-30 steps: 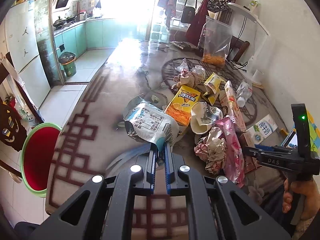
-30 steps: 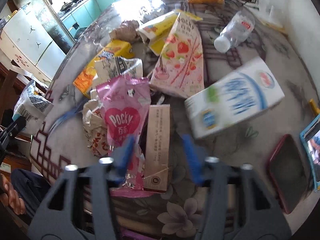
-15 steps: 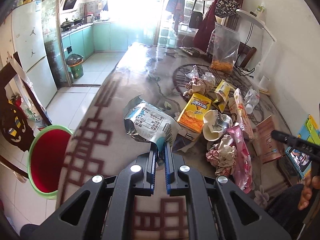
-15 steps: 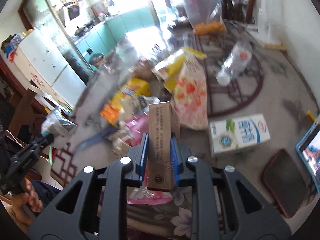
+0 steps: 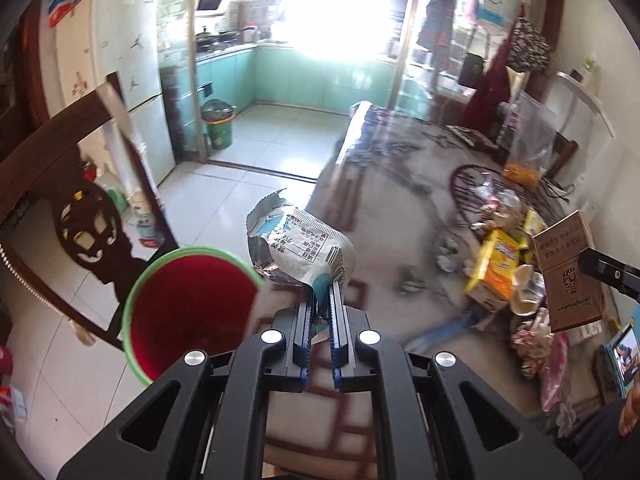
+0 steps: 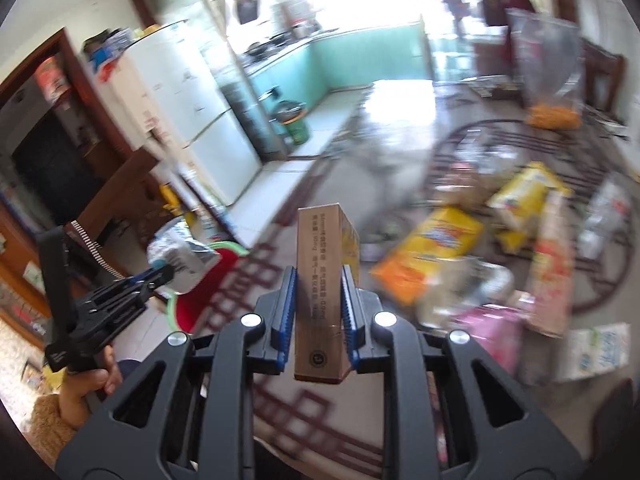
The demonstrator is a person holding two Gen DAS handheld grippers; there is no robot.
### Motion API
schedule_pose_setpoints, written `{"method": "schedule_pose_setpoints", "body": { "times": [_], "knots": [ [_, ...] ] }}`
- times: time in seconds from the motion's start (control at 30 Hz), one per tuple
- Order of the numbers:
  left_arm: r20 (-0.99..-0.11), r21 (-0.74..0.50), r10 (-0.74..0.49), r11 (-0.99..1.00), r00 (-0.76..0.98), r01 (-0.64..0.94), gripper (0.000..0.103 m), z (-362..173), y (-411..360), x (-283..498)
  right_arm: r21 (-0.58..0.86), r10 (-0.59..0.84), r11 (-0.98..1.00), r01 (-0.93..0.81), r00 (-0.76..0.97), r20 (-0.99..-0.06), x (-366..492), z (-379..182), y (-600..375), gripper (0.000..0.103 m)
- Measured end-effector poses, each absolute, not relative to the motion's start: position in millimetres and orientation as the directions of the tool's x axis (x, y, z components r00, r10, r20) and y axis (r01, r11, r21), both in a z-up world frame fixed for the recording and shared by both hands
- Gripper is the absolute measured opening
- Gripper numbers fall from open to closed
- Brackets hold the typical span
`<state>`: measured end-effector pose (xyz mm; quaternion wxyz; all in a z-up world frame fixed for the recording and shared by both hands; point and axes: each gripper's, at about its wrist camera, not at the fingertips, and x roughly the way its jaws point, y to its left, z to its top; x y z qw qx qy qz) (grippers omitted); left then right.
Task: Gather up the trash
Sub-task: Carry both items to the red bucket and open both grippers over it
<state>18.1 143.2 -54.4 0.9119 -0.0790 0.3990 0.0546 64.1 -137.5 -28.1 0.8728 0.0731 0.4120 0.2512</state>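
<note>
Left wrist view: left gripper clamped on a silver snack wrapper, held just right of the red bin beside the table.

Right wrist view: right gripper clamped on a brown carton, above the table's near edge; litter pile right.

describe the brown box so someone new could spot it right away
Start at the patterned table strewn with snack wrappers. Above its near edge, the right gripper is shut on a slim brown box, upright and off the table. Unlike the yellow and pink packets behind it, it is plain brown cardboard with small print.
</note>
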Motion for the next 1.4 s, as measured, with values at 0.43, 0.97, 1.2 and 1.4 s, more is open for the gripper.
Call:
{"method": "schedule_pose_setpoints", "body": {
  "times": [0.43, 0.97, 1.2, 1.4],
  "knots": [
    [-0.778, -0.099, 0.169, 0.918, 0.605, -0.383, 0.005, -90.0, 263.2, 13.3, 0.529, 0.695, 0.685, -0.501, 0.232, -0.680, 109.8, -80.4, 46.6, 0.021],
    [-0.782, -0.078, 0.202, 0.906, 0.589, -0.415, 0.048, -105.3, 273.8, 13.5, 0.419, 0.626, 0.720, -0.553, 0.258, -0.736, 97.9, -81.7, 90.4, 0.058],
    [-0.781, -0.111, 0.139, 0.929, 0.609, -0.354, 0.047, -100.5, 244.9, 11.1, 0.310, 0.594, 0.742, -0.594, 0.370, -0.714, 64.8, -49.2, 42.2, 0.058],
    [-0.777, -0.121, 0.073, 0.958, 0.626, -0.261, 0.047, -96.1, 200.5, 14.3, 0.272, 0.541, 0.802, -0.532, 0.453, -0.709, 43.7, -36.6, -33.0, 0.064]
  ]
}}
